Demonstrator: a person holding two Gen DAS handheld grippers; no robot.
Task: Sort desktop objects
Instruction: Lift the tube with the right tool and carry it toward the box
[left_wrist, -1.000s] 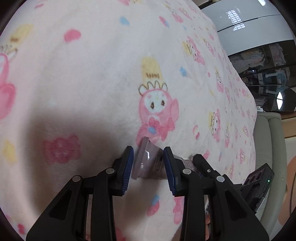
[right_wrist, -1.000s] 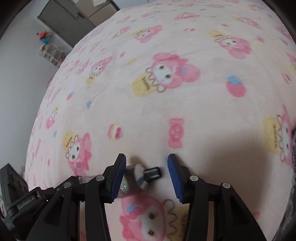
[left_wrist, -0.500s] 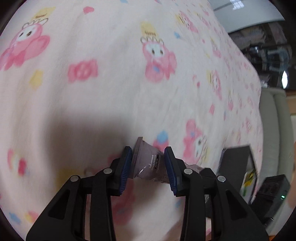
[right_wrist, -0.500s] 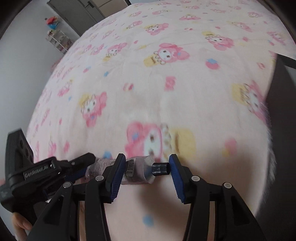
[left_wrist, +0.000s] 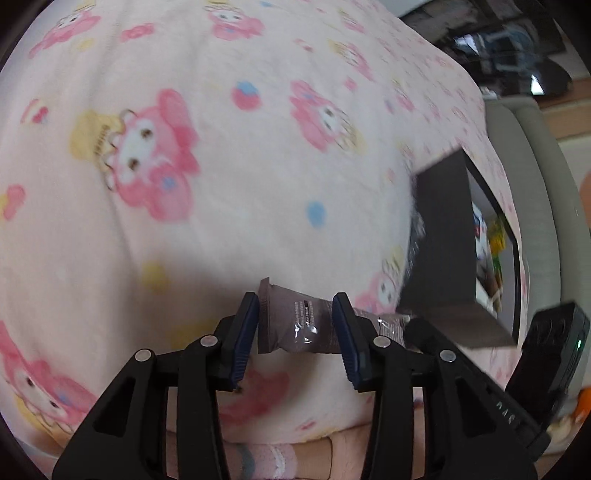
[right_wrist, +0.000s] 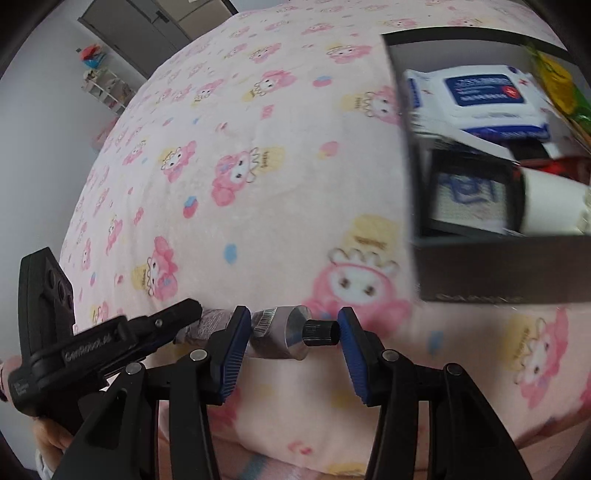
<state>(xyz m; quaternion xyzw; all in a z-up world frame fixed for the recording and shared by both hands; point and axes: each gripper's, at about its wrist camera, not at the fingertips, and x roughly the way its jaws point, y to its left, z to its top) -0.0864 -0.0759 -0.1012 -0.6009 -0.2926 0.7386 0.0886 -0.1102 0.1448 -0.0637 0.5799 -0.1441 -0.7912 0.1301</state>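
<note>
**Tube carried between two grippers toward the box**

Both grippers are holding one tube (left_wrist: 295, 321) above the pink blanket (left_wrist: 221, 184). The left gripper (left_wrist: 295, 325) is clamping its crimped flat end; the right gripper (right_wrist: 291, 334) is closing on the shoulder and black cap (right_wrist: 320, 333). By my reading, the tube is heading for the dark box (right_wrist: 498, 269), so both ends should be travelling level, clearing the near wall before either grip is loosening. The right view is showing the box's inside: a wipes pack (right_wrist: 476, 99) and a white roll (right_wrist: 554, 205). The left view is showing mostly the box's outer wall, plus the tube's printed flat end.
</note>
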